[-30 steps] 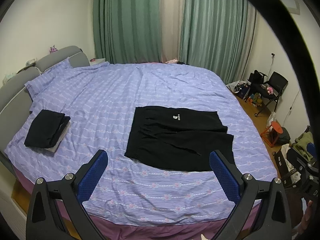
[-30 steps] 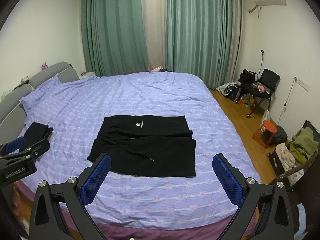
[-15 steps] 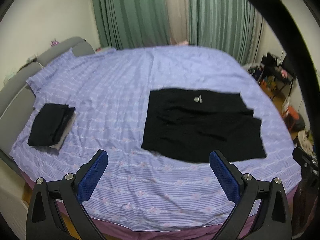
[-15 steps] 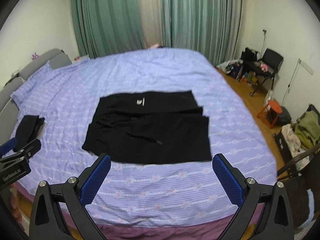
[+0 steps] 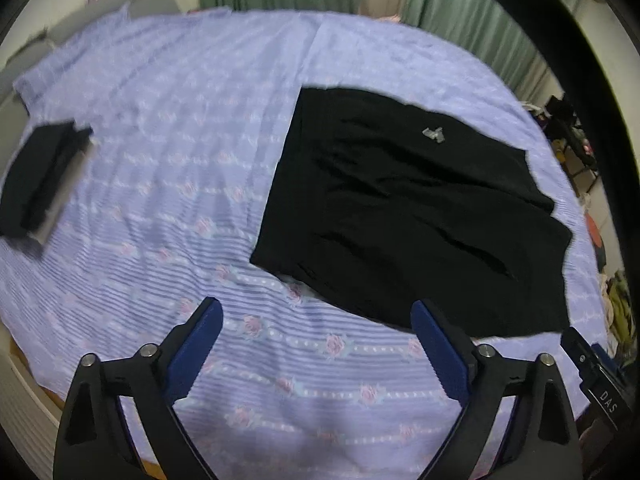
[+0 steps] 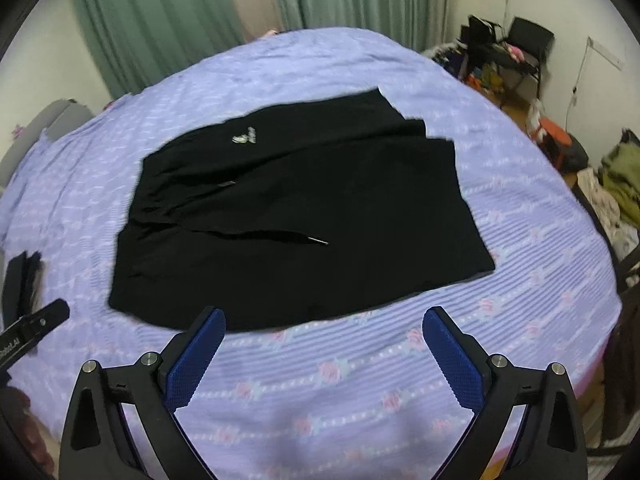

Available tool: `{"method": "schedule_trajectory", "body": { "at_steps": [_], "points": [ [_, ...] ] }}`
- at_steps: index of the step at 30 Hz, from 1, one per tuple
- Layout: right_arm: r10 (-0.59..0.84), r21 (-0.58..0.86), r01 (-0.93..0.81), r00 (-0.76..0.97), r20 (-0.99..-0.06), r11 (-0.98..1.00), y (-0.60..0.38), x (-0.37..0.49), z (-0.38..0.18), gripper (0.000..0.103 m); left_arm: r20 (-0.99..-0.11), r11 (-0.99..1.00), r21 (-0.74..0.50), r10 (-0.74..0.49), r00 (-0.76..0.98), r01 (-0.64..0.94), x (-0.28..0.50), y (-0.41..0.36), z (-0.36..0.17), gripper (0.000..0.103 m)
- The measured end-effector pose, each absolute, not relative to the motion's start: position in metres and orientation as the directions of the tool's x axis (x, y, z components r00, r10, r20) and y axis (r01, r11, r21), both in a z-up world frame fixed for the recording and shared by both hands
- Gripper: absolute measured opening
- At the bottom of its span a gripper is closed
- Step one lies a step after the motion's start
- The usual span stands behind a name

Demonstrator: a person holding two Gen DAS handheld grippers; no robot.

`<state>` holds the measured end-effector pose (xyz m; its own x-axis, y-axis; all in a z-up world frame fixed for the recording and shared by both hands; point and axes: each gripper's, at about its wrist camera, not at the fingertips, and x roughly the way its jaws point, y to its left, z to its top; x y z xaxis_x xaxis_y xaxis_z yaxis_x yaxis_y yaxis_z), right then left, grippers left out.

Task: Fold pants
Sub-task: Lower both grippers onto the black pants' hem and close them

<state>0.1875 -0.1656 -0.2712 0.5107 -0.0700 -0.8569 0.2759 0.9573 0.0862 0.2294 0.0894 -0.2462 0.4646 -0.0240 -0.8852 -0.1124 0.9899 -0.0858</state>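
Black pants (image 5: 408, 208) (image 6: 296, 216) lie flat on the lilac bedspread (image 5: 168, 128) (image 6: 520, 280), folded over with a small white logo near the waistband and a drawstring across the front. My left gripper (image 5: 316, 312) hovers above the bedspread just short of the pants' near left edge; its jaws stand wide and are closing a little, with nothing between them. My right gripper (image 6: 324, 320) hangs over the near hem of the pants, open and empty. Both pictures are blurred by motion.
A folded dark garment pile (image 5: 40, 180) (image 6: 20, 280) rests on the bed's left side near the grey headboard (image 6: 60, 120). Green curtains (image 6: 160, 20) hang behind. A chair, bags and clutter (image 6: 512, 56) stand on the wooden floor at right.
Both grippers have dropped toward the bed and tilted further down, so the pants now loom much larger and closer. The pants themselves have not moved.
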Motion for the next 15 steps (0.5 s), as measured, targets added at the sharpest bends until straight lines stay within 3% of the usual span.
{"method": "schedule_trajectory", "body": {
  "at_steps": [15],
  "points": [
    [-0.031,0.161,0.419,0.415,-0.909,0.894,-0.192,0.225,-0.366,0.085,-0.928,0.960,-0.204,-0.127,0.350,-0.193,0.284,0.095,-0.342,0.083]
  ]
}}
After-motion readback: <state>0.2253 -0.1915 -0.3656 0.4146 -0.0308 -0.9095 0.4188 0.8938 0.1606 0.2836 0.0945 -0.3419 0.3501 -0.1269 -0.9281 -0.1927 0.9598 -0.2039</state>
